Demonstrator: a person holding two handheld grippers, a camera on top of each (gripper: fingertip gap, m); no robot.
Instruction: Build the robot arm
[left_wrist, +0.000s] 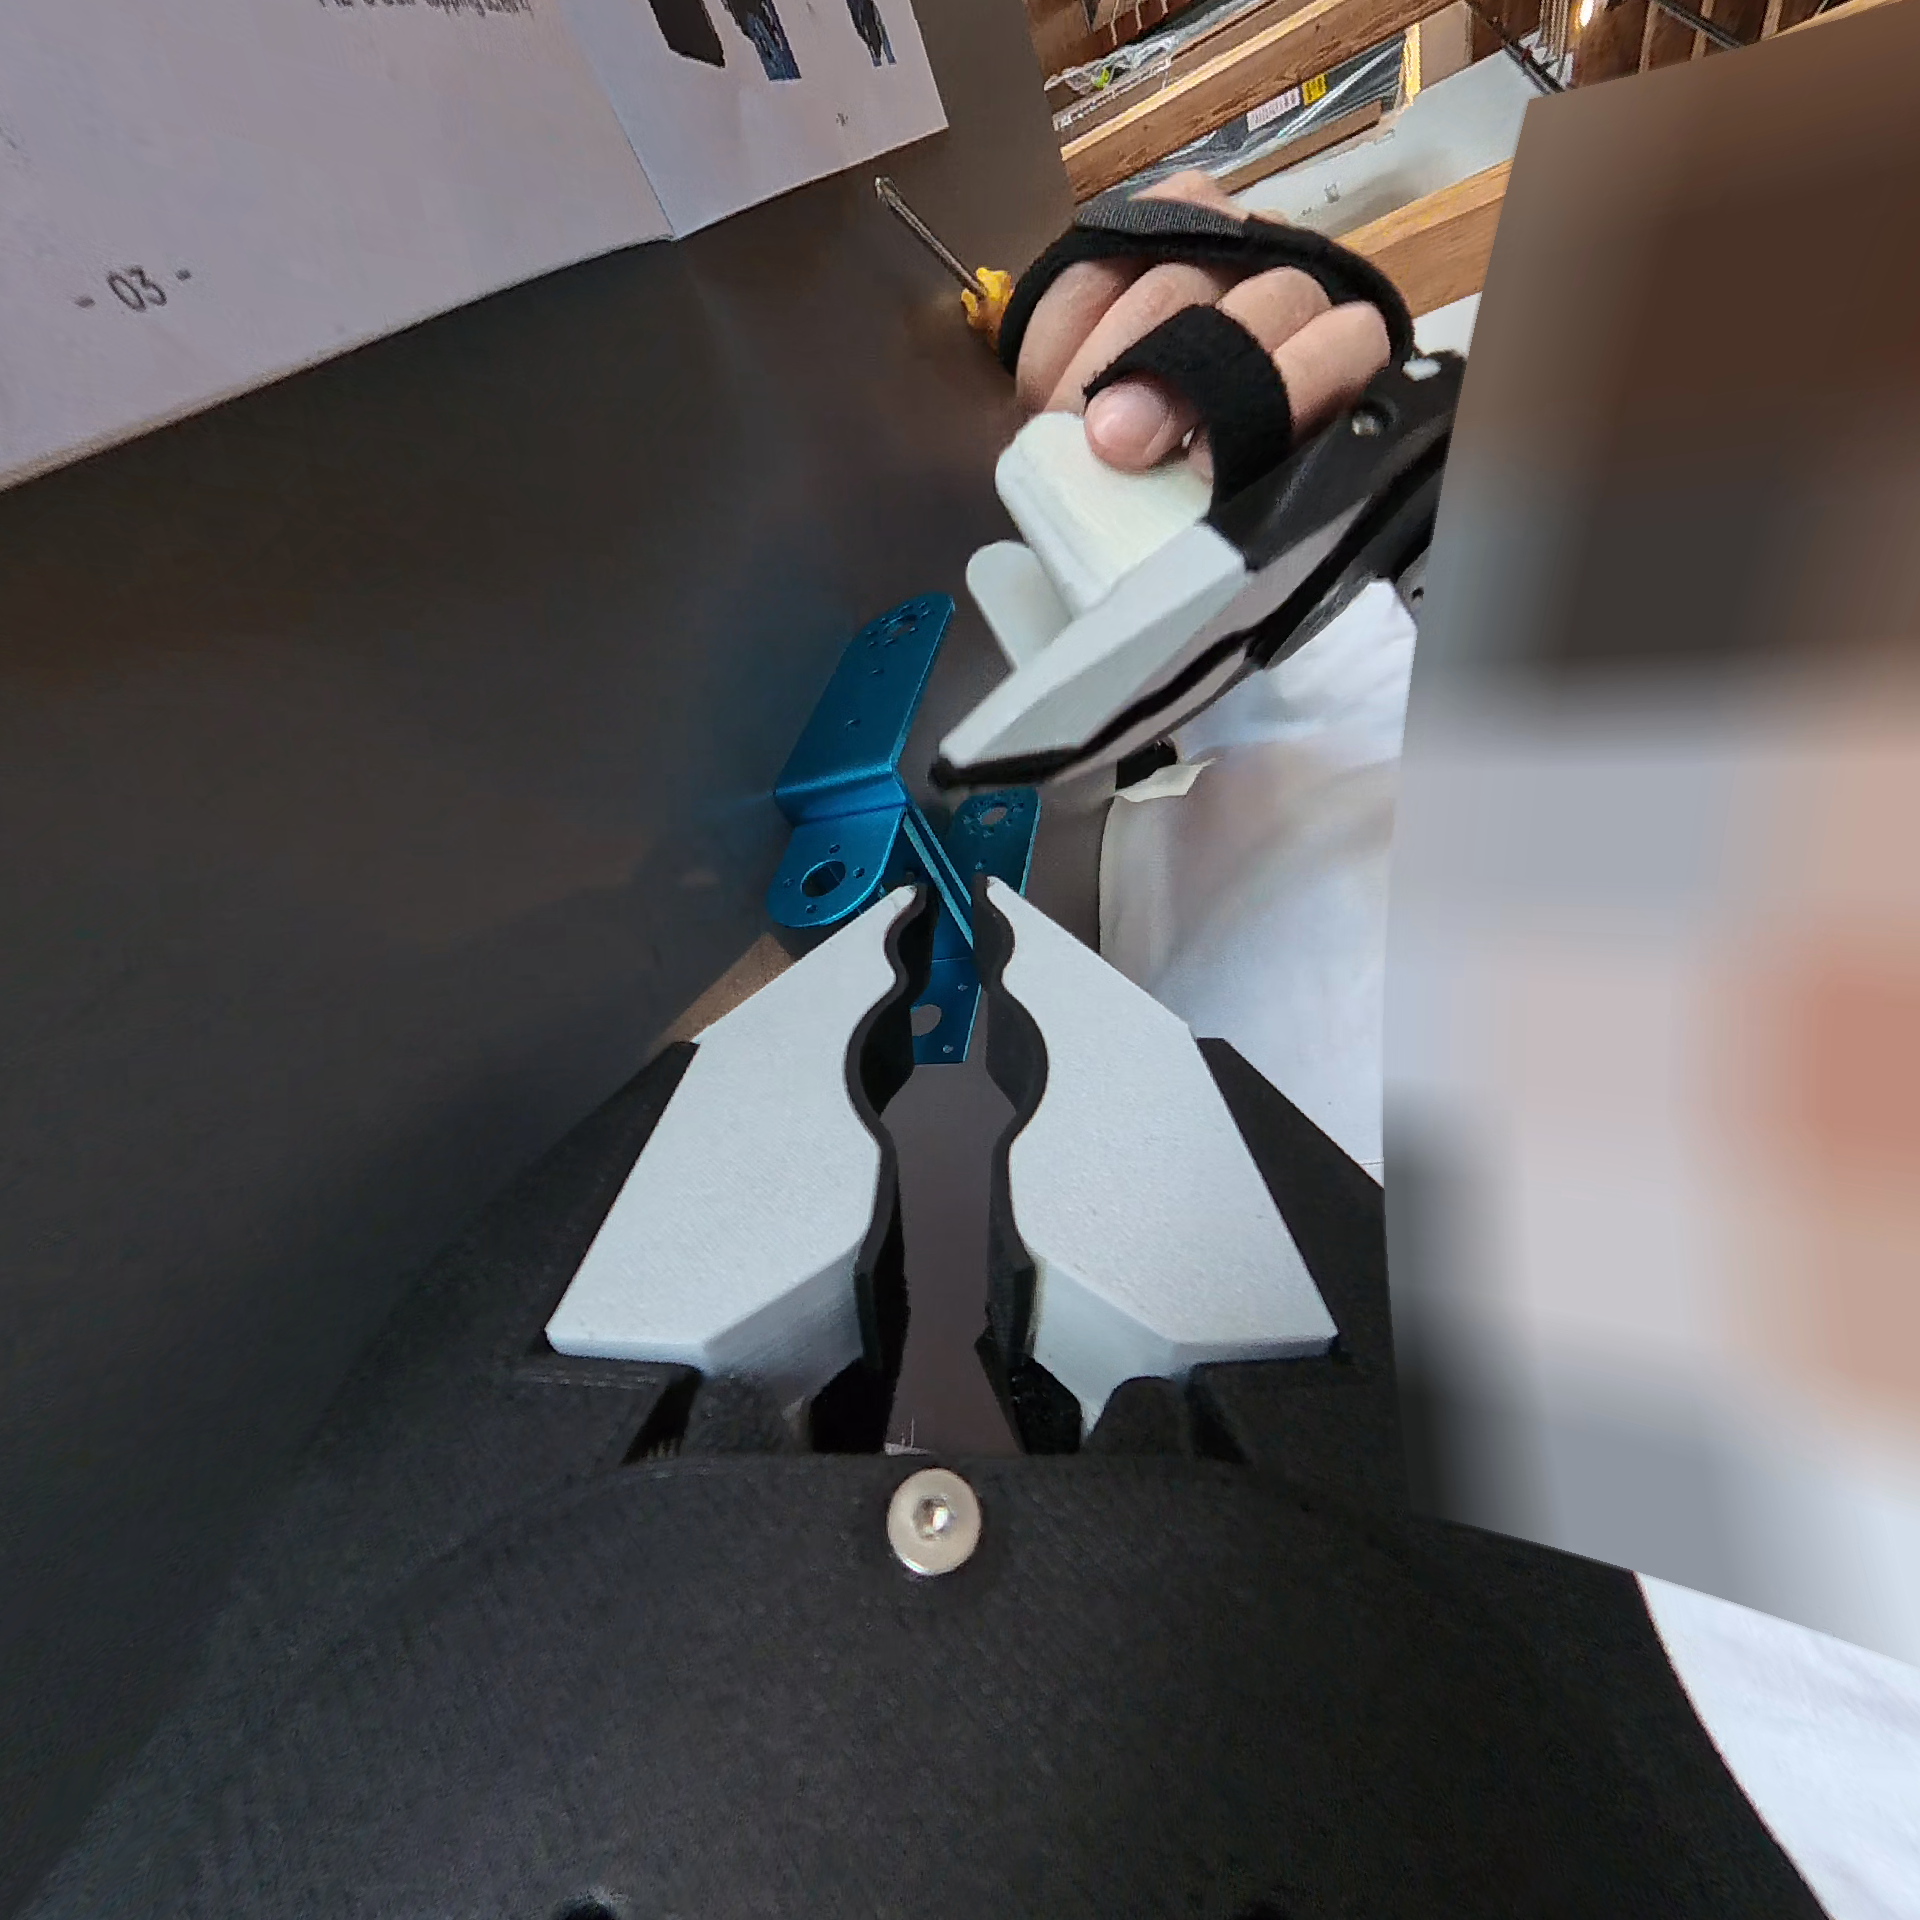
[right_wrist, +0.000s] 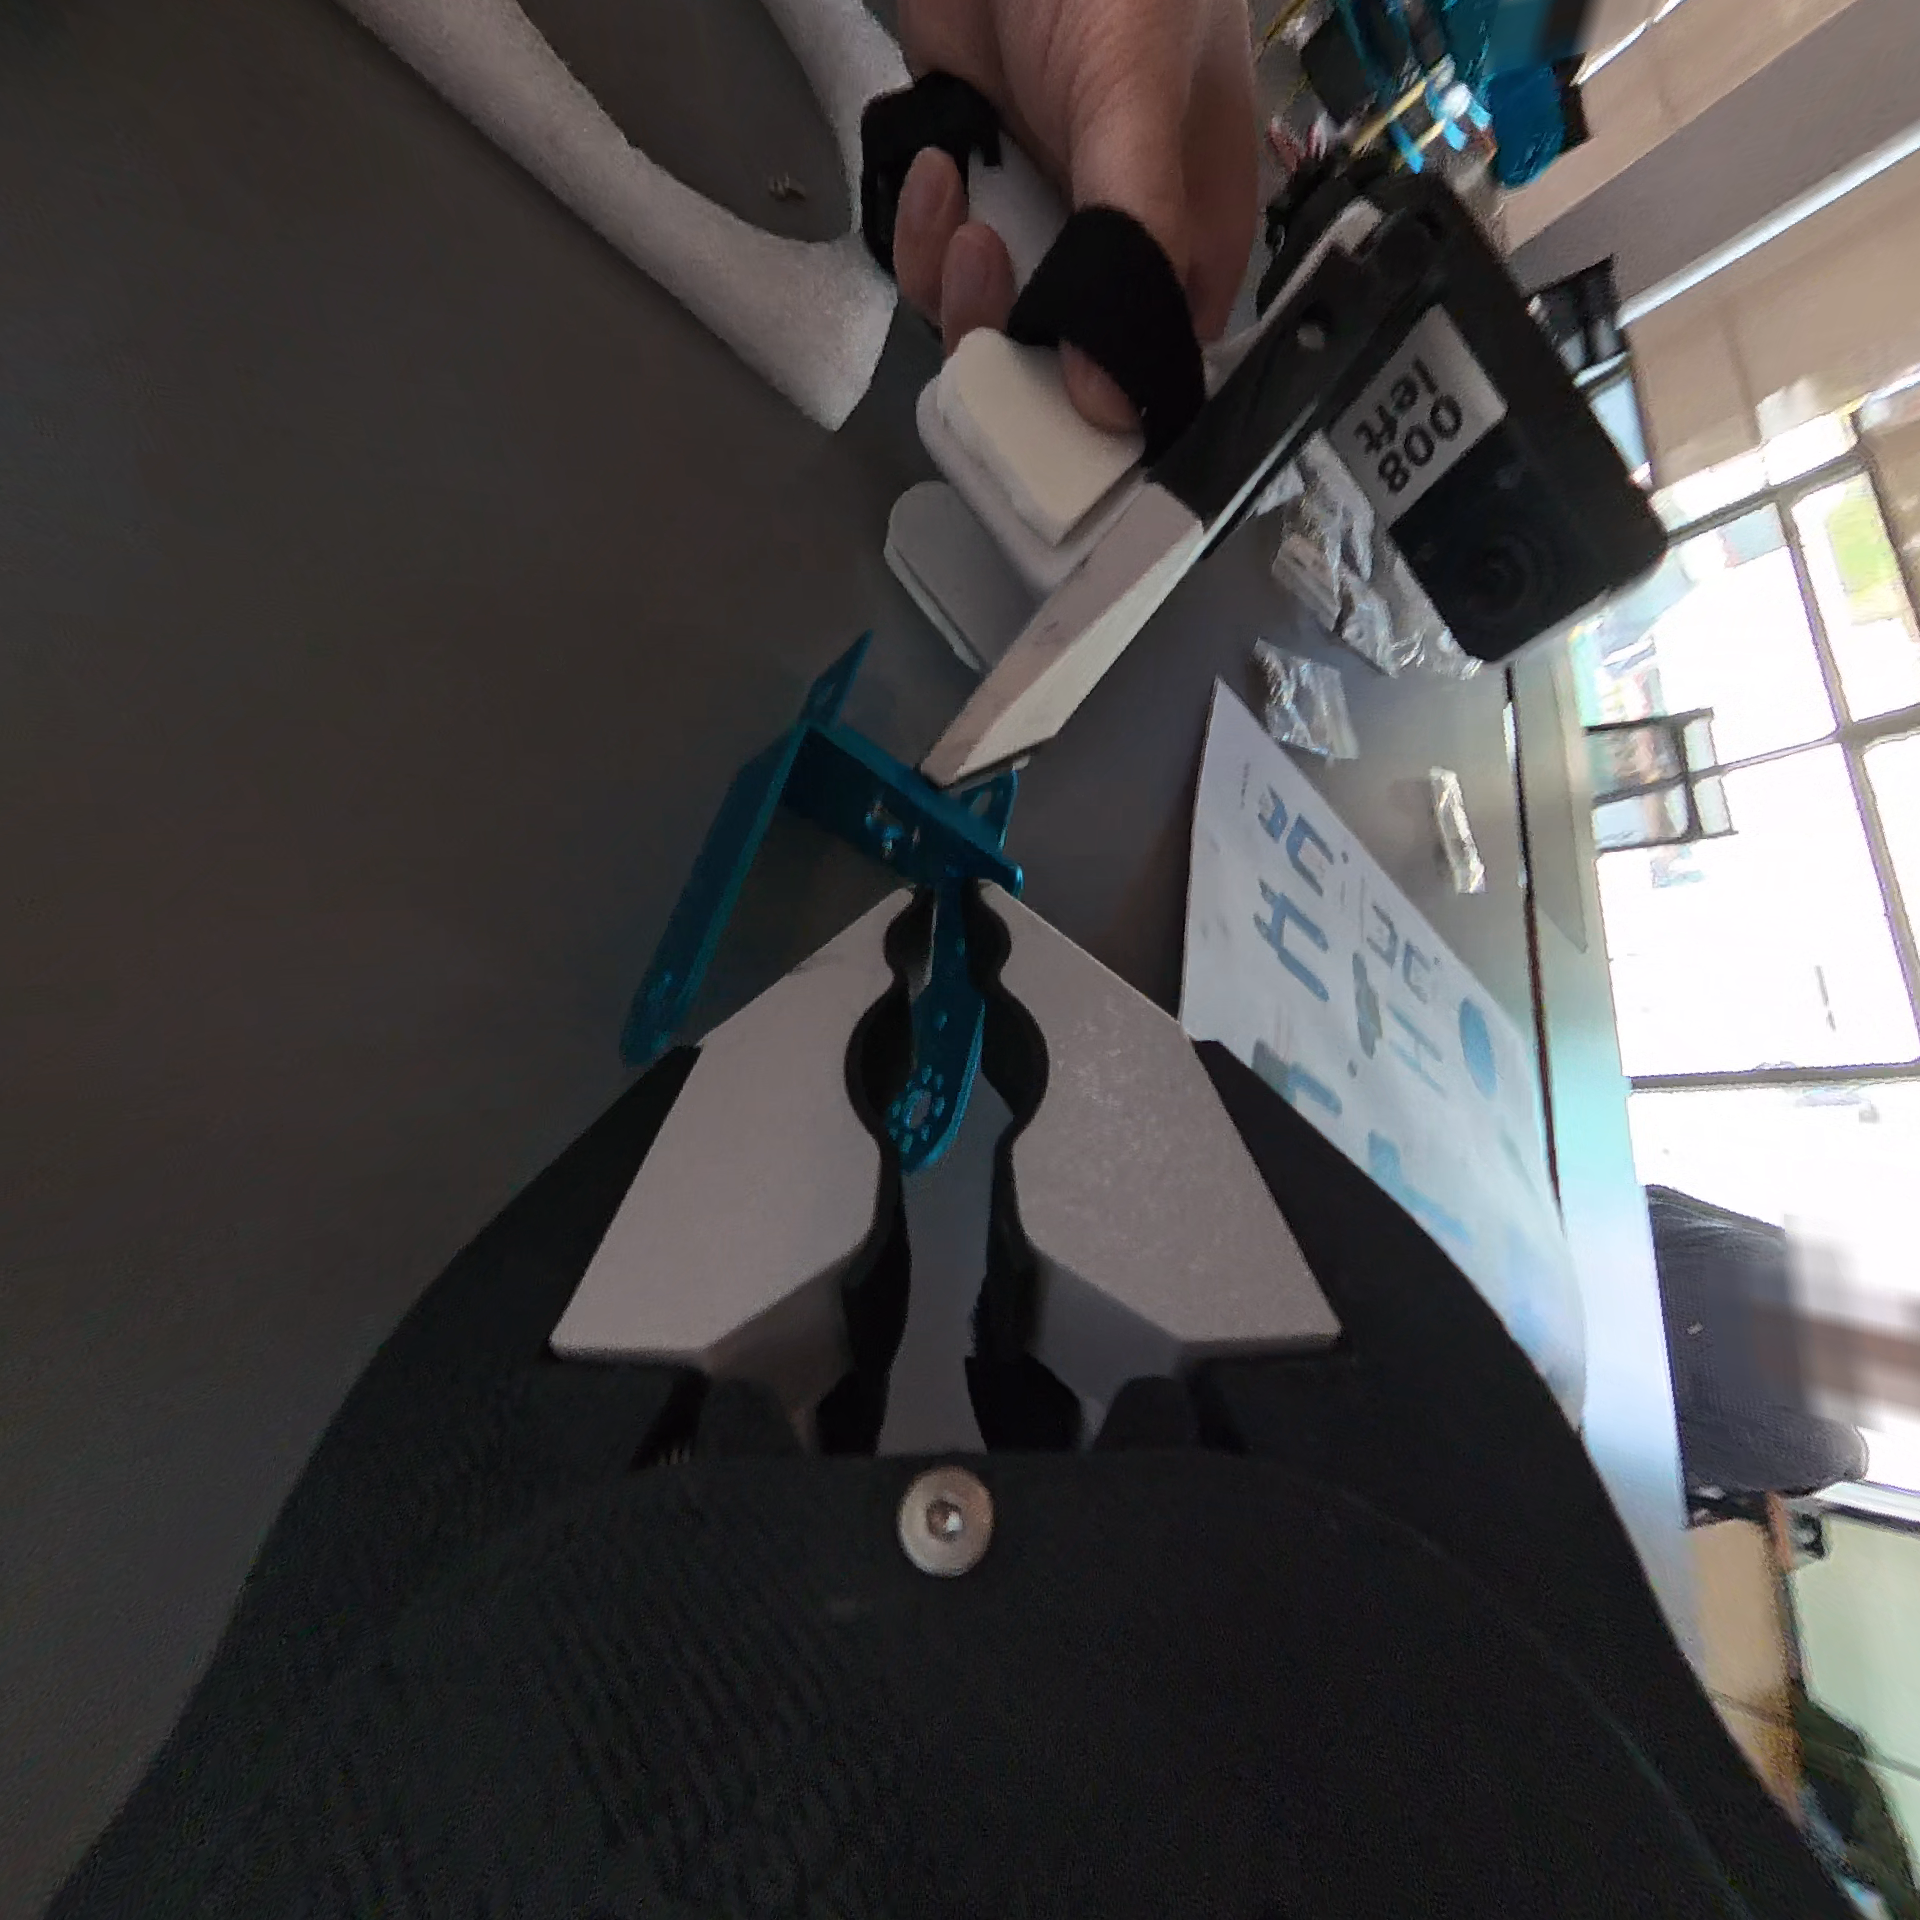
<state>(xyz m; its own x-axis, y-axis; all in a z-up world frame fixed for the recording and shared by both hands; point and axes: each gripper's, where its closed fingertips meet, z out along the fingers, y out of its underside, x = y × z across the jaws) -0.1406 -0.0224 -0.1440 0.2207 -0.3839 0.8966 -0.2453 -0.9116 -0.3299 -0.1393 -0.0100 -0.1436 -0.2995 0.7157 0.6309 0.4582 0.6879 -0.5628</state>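
A blue metal bracket (left_wrist: 868, 800) with drilled holes is held just above the dark table (left_wrist: 416, 727). My left gripper (left_wrist: 953, 891) is shut on one thin plate of it. My right gripper (left_wrist: 940, 771) comes in from the upper right, held by a hand in black straps, with its tip at the bracket. In the right wrist view, my right gripper (right_wrist: 953, 904) is shut on a round-ended arm of the bracket (right_wrist: 935, 1049). There my left gripper (right_wrist: 940, 774) meets the bracket's cross plate from above. I cannot tell whether the bracket is one piece or two joined.
White printed sheets (left_wrist: 312, 156) and a yellow-handled screwdriver (left_wrist: 935, 239) lie at the table's far side. In the right wrist view there are a white foam piece (right_wrist: 675, 187), a printed sheet (right_wrist: 1351, 987) and small clear bags (right_wrist: 1299, 696). A person in white (left_wrist: 1247, 883) is close by. Both grippers' tips are close together, under 4 cm apart.
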